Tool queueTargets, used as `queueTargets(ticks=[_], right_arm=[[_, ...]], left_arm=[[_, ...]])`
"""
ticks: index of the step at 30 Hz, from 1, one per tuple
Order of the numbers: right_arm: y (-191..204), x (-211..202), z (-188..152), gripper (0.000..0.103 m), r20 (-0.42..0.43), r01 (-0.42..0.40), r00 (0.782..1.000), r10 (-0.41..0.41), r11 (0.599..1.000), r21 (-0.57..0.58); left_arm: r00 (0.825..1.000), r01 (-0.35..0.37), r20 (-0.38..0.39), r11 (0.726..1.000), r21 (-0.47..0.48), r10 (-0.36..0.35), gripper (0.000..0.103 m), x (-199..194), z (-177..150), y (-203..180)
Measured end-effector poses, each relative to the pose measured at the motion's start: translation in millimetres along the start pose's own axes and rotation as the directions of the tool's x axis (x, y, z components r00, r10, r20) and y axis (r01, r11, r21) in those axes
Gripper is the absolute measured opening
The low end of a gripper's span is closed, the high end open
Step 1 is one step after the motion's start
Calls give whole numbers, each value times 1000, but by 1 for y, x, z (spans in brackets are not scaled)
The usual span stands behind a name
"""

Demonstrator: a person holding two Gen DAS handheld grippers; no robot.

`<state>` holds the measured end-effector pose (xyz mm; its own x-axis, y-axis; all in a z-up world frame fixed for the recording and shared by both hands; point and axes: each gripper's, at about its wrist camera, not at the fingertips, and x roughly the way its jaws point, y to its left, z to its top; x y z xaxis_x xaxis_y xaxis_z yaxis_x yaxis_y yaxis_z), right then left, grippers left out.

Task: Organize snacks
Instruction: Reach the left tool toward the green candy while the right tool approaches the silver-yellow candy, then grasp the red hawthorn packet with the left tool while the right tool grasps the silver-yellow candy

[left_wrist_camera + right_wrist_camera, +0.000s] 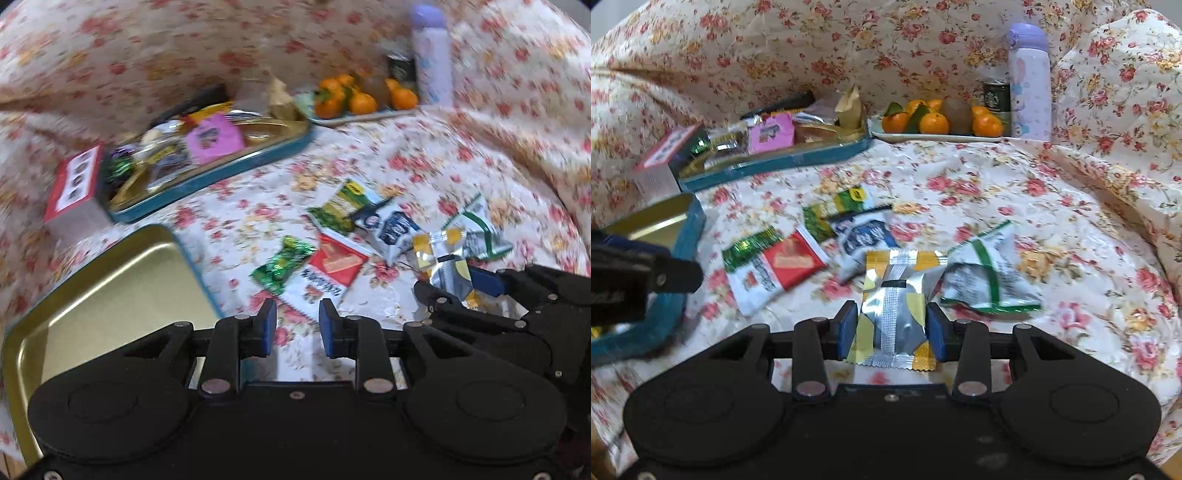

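My right gripper (892, 328) has its blue pads on either side of the silver-and-yellow snack packet (895, 306), both pads touching the wrapper's edges, so I read it as gripped about halfway closed, low over the floral cloth (1052, 206). Just right of that packet lies a crumpled white-and-green packet (986, 273), touching it. Farther off in a loose cluster sit a red-and-white packet (783, 266), a shiny green packet (750, 245) overlapping its left edge, a blue-and-white packet (860, 240) and a green-and-yellow packet (831, 210). My left gripper (297, 328) hangs partly open with nothing between its pads, just above the near end of the red-and-white packet, beside the empty gold-lined tin lid (110, 291) at my left. Behind it, the teal tin tray (207, 173) already holds several snacks, among them a pink packet (214, 138); a red-and-white box (74, 181) stands against its left end. At the back there is a plate of oranges (938, 120), a dark can (996, 98) and a lilac bottle (1028, 81).
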<state>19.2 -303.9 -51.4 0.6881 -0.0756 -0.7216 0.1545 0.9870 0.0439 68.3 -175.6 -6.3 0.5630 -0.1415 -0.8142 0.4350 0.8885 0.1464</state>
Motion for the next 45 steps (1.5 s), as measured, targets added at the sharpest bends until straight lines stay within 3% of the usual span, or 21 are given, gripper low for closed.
queueTargets(ticks=[4,13,19,24,27,29,31,33,39,45], right_arm=[[3,0,-10,42,44,3,999,0,997,-72],[-2,0,-17,42,77,-18,997,22,998,-58],[-4,0,-17,43,79,-30,996,34,998,-55],[-5,-1,-18,43,80,-38,996,42,998,-51],[-5,-1,-18,43,84,-38,996,42,998,-54],[-5,-1,-18,43,82,-40,996,44,998,-52],[-5,-1,-18,43,83,-42,996,46,998,-51],[-5,-1,-18,43,84,-40,995,44,998,-52],[-4,-1,-19,43,84,-42,995,46,998,-52],[-4,-1,-19,43,87,-40,995,44,998,-54]], left_arm=[[1000,9,-8,997,73,-9,35,10,3,-10],[995,78,-76,986,148,-68,35,42,16,-7],[988,139,-97,960,245,-118,36,53,23,-7],[994,105,-73,938,331,-85,37,55,28,-7],[986,163,-102,918,361,-135,37,58,30,-5],[983,177,-112,909,377,-145,39,59,32,-5],[984,170,-109,909,381,-139,51,61,35,-5],[985,167,-109,911,377,-135,55,63,38,-3],[979,198,-125,903,382,-162,55,64,39,-3],[976,209,-148,866,454,-158,55,65,29,-16]])
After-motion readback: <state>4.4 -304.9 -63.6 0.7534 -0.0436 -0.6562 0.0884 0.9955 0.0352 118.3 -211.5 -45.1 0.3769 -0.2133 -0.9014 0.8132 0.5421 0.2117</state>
